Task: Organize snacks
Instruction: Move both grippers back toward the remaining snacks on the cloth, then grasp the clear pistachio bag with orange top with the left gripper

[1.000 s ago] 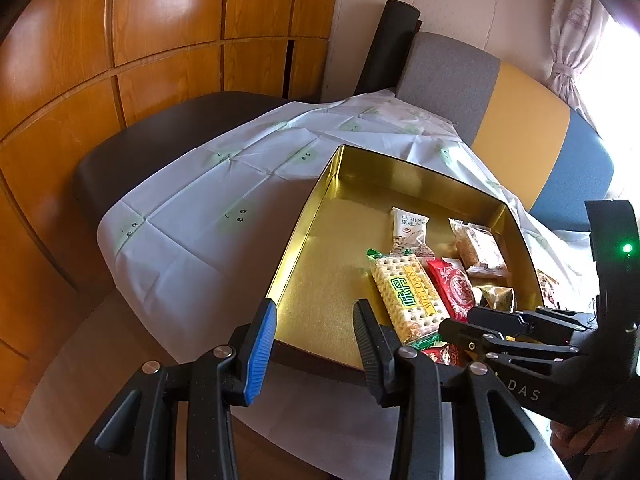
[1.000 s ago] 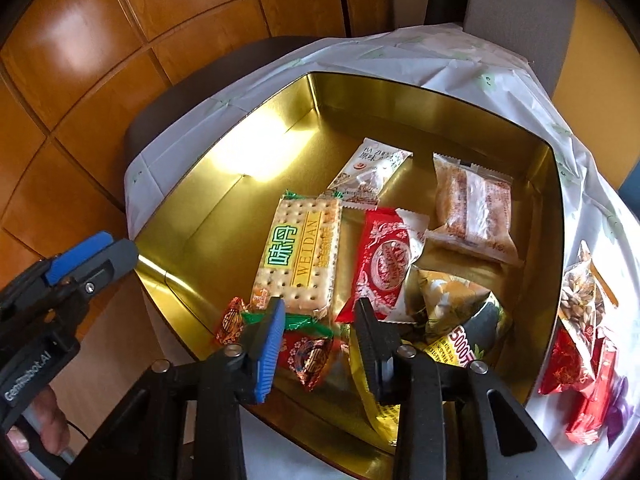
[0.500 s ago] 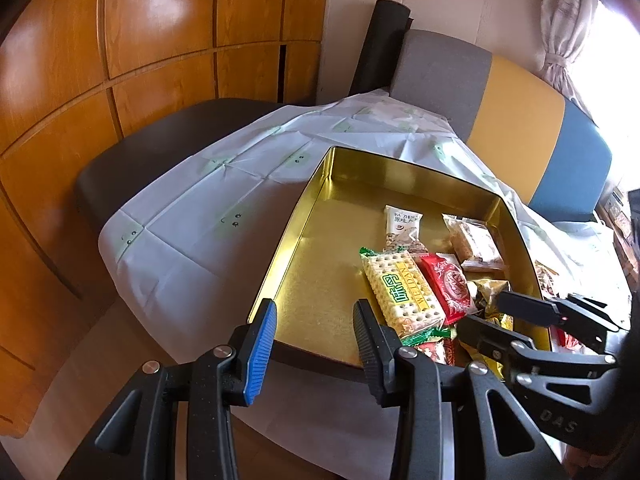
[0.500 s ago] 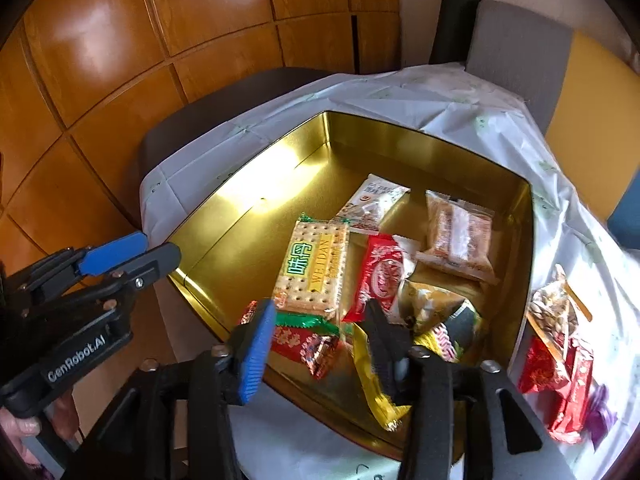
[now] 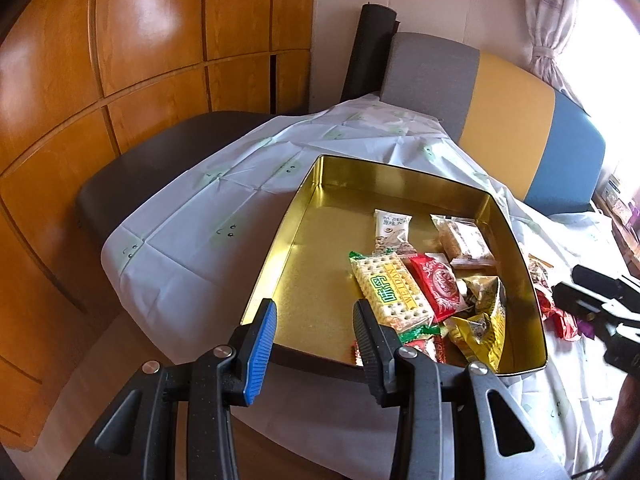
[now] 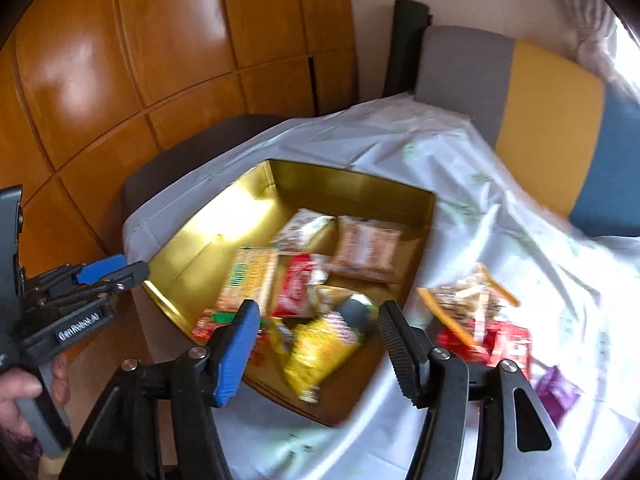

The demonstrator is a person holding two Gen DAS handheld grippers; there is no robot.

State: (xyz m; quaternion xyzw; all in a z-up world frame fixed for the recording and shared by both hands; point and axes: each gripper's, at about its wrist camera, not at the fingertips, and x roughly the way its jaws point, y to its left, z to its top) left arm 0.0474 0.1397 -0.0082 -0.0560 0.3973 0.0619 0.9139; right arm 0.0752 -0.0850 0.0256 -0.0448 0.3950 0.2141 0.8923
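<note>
Above gold tin of snacks, right claw opening, empty, left claw released, empty.

Home living room: wood wall panels, cushioned bench, curtained window, clothed table.

I see a shiny gold metal tin, glossy crinkled plastic snack wrappers, a thin creased plastic-looking tablecloth, lacquered glossy wood panels, and matt fabric cushions.

left tool: black, blue pad, silver screws | right tool: same | "GenRobot.AI" label
</note>
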